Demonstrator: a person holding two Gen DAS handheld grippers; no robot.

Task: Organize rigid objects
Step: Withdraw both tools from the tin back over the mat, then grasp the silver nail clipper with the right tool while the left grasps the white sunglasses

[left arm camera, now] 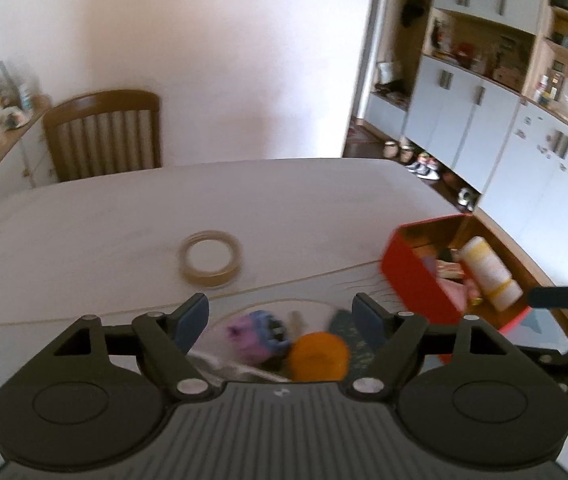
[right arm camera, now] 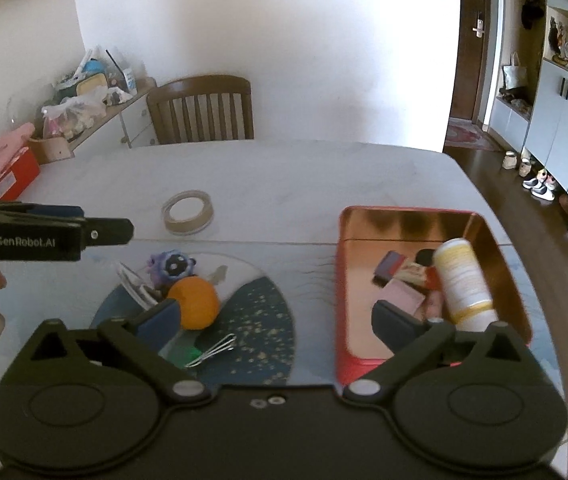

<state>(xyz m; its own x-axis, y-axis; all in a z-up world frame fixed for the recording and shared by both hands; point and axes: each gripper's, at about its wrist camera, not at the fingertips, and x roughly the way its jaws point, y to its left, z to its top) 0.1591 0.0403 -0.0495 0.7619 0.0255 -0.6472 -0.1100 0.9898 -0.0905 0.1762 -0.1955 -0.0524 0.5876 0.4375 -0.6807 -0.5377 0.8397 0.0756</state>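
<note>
A red tin (right arm camera: pixel 340 280) lies open on the table at the right and holds a white bottle (right arm camera: pixel 462 280) and small packets. It also shows in the left wrist view (left arm camera: pixel 412 276). An orange ball (right arm camera: pixel 195 302), a purple toy (right arm camera: pixel 169 268), a metal clip (right arm camera: pixel 215 350) and a green piece lie in front of it to the left. A tape roll (right arm camera: pixel 187 212) lies further back. My right gripper (right arm camera: pixel 279 320) is open and empty above these things. My left gripper (left arm camera: pixel 281 314) is open and empty over the orange ball (left arm camera: pixel 318 356) and purple toy (left arm camera: pixel 253 338).
A wooden chair (right arm camera: pixel 203 110) stands at the table's far edge. A cluttered sideboard (right arm camera: pixel 83 96) is at the back left. Cabinets and shoes (right arm camera: pixel 540 184) line the right wall. The table's right edge (right arm camera: pixel 516 240) runs close past the tin.
</note>
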